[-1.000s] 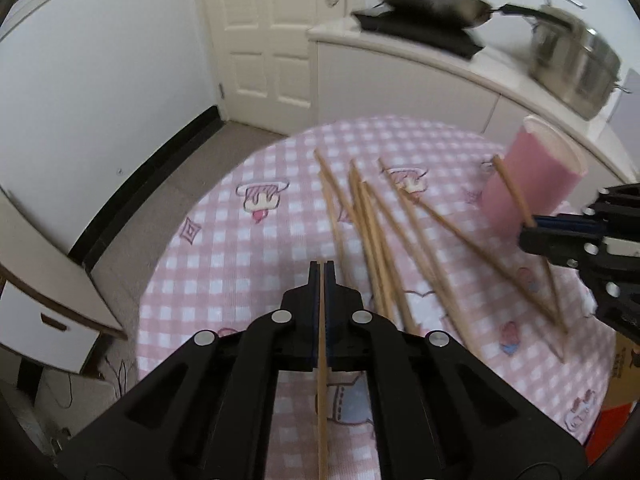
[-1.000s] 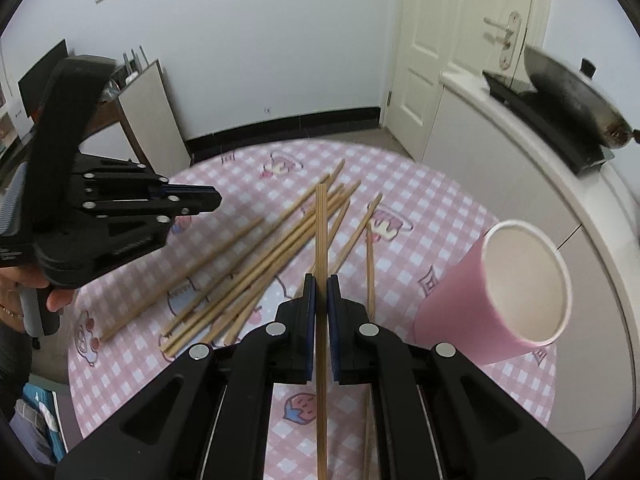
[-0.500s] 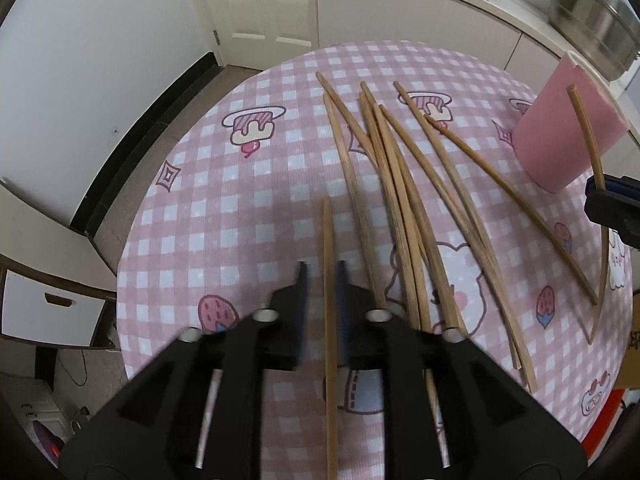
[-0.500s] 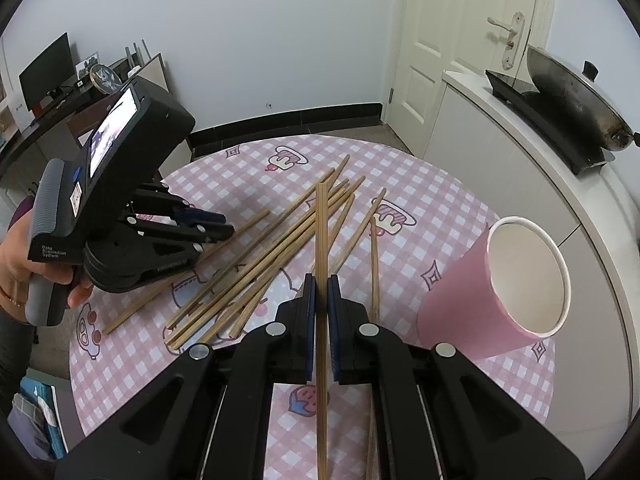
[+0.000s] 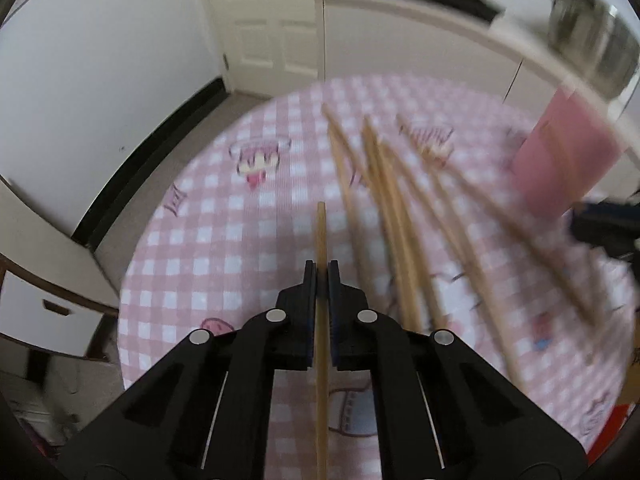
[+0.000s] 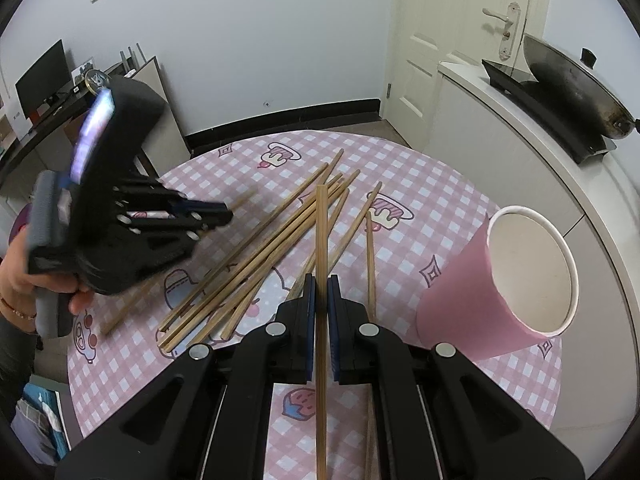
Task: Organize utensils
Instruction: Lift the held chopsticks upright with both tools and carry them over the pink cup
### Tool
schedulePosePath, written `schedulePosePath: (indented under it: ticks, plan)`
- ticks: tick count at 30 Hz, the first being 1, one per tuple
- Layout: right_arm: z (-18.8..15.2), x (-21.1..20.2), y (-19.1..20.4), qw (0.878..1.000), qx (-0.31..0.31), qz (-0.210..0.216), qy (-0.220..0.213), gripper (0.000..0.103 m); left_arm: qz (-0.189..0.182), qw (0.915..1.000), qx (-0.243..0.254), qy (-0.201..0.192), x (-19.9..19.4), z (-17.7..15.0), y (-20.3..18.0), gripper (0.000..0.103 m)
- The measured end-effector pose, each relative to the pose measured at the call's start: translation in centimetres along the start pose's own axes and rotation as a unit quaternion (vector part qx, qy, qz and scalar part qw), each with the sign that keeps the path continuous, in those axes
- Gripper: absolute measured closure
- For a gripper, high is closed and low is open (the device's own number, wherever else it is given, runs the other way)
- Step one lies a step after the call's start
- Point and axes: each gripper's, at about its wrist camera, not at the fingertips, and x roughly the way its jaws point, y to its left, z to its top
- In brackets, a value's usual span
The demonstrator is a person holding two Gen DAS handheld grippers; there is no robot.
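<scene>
My left gripper [image 5: 321, 270] is closing its jaws on a wooden chopstick [image 5: 321, 236], and the pads press its sides. The stick's tip reaches well past the fingertips, above the pink checked table [image 5: 224, 240]. My right gripper [image 6: 321, 282] is shut on another chopstick [image 6: 321, 232] that points forward over the table. Several loose chopsticks [image 6: 260, 264] lie fanned out in the middle. A pink paper cup [image 6: 520, 280], empty with its white inside showing, stands right of the right gripper. In the right wrist view the left gripper [image 6: 218, 216] hovers over the left end of the pile, held by a person's hand [image 6: 16, 280].
A white counter [image 6: 520, 128] with a black wok [image 6: 580, 92] on a cooktop runs behind the table on the right. A white door [image 6: 440, 40] is at the back. A white drawer unit [image 5: 40, 308] stands left of the table. The left wrist view is motion-blurred.
The left gripper opened low over the table with its chopstick loose between the fingers, then shut on it again further back, so more of the stick protrudes. The right gripper stayed still.
</scene>
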Motion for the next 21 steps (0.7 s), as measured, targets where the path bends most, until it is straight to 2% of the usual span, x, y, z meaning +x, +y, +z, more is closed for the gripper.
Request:
schedulePosePath:
  ticks: [4,8,14,21]
  plan:
    - [0.0,-0.5,0.1,1.000,-0.001,-0.003,-0.004,0.098,-0.009,0.9984,0.007,-0.055,-4.5,0.5,-0.6,0.098]
    - [0.2,-1.3,0.1,1.000,0.000,-0.008,-0.013,0.098,-0.016,0.9959,0.019,-0.087,-7.7,0.6,-1.6,0.098]
    - [0.2,-2.7,0.4,1.000,0.002,-0.013,-0.028,0.098,-0.028,0.9920,0.026,-0.120,-9.7,0.8,-2.5,0.098]
    - [0.7,-5.7,1.0,0.997,0.004,-0.017,-0.079,0.098,-0.046,0.9815,0.023,-0.184,-13.3,0.7,-3.4,0.097]
